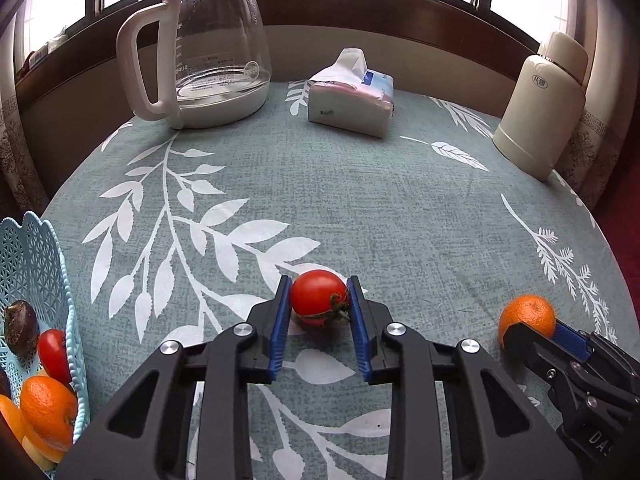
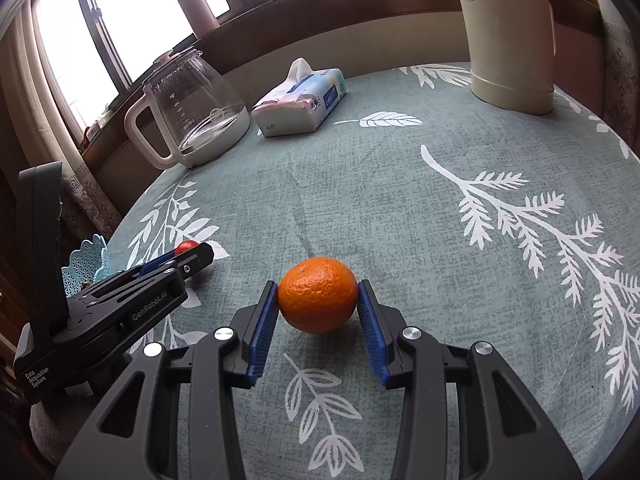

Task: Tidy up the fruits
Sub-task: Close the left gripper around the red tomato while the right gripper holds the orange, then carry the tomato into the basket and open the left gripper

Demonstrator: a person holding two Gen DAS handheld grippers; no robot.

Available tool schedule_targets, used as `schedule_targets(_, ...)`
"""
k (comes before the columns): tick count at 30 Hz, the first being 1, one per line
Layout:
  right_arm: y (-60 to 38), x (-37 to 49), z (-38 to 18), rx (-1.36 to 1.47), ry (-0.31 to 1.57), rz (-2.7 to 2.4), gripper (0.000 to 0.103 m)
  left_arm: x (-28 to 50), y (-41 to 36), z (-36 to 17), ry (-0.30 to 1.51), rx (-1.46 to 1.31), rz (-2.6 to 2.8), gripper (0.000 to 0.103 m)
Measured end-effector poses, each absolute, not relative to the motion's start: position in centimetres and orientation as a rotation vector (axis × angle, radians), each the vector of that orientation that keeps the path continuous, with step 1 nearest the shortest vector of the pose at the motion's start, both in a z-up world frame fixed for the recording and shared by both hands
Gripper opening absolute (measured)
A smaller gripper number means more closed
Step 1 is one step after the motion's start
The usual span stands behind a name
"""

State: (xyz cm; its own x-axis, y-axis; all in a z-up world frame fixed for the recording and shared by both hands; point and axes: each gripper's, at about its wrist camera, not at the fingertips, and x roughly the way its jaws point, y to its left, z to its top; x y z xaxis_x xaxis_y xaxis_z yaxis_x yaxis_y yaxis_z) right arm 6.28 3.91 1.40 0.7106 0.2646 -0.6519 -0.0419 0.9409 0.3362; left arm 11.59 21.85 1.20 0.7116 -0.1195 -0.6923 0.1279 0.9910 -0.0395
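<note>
Left gripper (image 1: 319, 300) jaws clamped on tomato (image 1: 318, 297), resting on table (image 1: 360, 208). Right gripper (image 2: 318, 300) jaws clamped on orange (image 2: 317, 300). Basket (image 1: 36, 264) far left.

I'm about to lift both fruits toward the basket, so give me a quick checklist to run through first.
1. Left tool pads touching tomato on both sides: ok.
2. Right tool pads touching orange on both sides: ok.
3. Grip firm enough to lift: cannot tell.
4. Both fruits off the tablecloth: not ok.
5. Basket has room: cannot tell, mostly cropped.
6. The two tools are apart: ok.
</note>
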Motion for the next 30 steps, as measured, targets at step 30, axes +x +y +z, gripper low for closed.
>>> schedule_targets(30,3.9,6.2,1.6,0.308,0.760,0.172,0.041,5.6,23.9,2.5,0.727,-0.071,-0.083,0.028)
